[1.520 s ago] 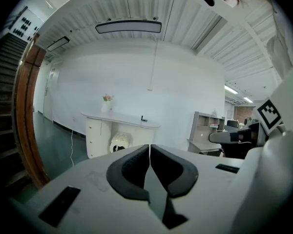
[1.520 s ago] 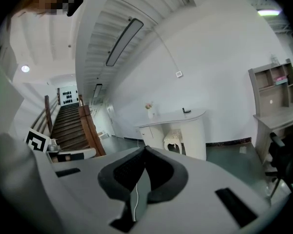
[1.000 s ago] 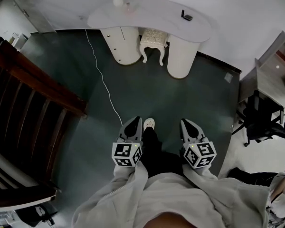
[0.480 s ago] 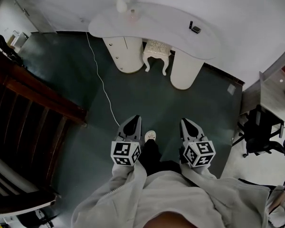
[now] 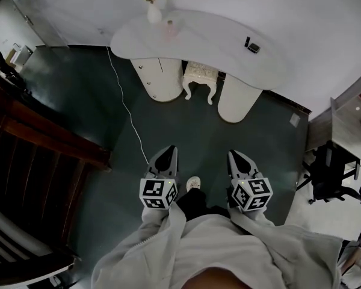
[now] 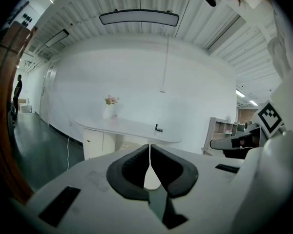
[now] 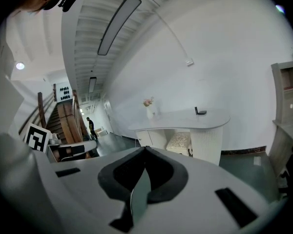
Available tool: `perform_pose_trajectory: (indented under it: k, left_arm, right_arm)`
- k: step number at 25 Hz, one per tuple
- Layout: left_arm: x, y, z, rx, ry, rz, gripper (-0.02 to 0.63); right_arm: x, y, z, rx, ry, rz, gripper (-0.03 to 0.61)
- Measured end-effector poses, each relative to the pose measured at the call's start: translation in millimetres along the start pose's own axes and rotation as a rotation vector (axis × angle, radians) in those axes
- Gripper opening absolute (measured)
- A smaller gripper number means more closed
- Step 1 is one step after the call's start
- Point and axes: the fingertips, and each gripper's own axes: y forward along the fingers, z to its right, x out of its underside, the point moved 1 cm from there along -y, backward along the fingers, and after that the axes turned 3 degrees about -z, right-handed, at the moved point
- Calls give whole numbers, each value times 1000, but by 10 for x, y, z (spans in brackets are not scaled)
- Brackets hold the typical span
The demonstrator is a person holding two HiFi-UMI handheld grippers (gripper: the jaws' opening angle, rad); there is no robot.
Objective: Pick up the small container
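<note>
- Dark green floor fills the middle of the head view. We stand on it, well apart from the white curved worktop at the top of the frame.
- Our left gripper and right gripper hang low at lower centre. Their fingers are pressed together on nothing, since nothing is within reach.
- We take the small pale pinkish container to be the speck on the worktop just beside the white vase of pink flowers. It is too small to be sure.
- A white cable trails left of our path, and a white carved stool stands under the worktop.
</note>
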Motion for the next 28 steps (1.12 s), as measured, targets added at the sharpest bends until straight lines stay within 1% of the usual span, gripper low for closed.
perform_pose_trajectory:
  k: [5, 14, 23, 28]
  left_arm:
    - [-71, 206, -199, 19, 8, -8, 20]
    - [-151, 426, -601, 32, 12, -9, 20]
    - [-28, 368, -812, 17, -23, -36, 20]
    - [35, 318, -873, -10, -40, -49, 20]
  right_arm:
    - [-90, 269, 33, 25, 11, -1, 49]
    - [-174, 712, -69, 39, 12, -3, 49]
    - [-155, 908, -157, 42, 22, -34, 49]
    - [-208, 1030, -160, 23, 7, -55, 49]
